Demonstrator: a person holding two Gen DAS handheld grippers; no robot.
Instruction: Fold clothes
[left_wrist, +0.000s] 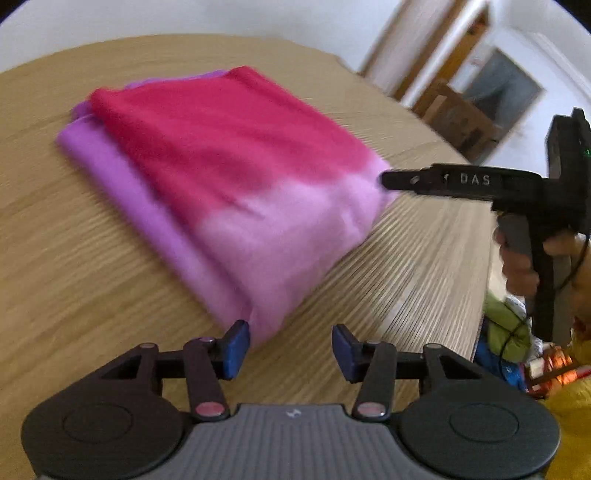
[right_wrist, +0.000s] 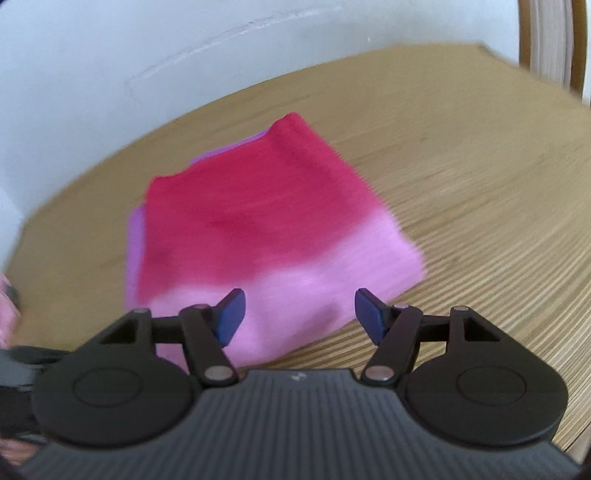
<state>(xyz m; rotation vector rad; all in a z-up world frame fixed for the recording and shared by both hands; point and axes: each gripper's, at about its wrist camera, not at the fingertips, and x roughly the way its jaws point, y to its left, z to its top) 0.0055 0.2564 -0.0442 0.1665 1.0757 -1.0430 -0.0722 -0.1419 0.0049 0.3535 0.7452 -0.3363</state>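
A folded garment (left_wrist: 236, 192), deep pink at the far end and pale pink at the near end with a purple layer beneath, lies on the wooden table (left_wrist: 74, 258). My left gripper (left_wrist: 290, 349) is open and empty, just short of the garment's near corner. My right gripper (right_wrist: 300, 317) is open and empty, its fingers hovering over the garment's (right_wrist: 266, 236) pale pink near edge. In the left wrist view the right gripper (left_wrist: 386, 181) comes in from the right, its tip at the garment's right corner.
The table's right edge (left_wrist: 484, 280) drops off to a pile of coloured items (left_wrist: 509, 332) on the floor. A white wall (right_wrist: 110, 74) stands behind the table. A doorway and wooden furniture (left_wrist: 461, 114) lie at the far right.
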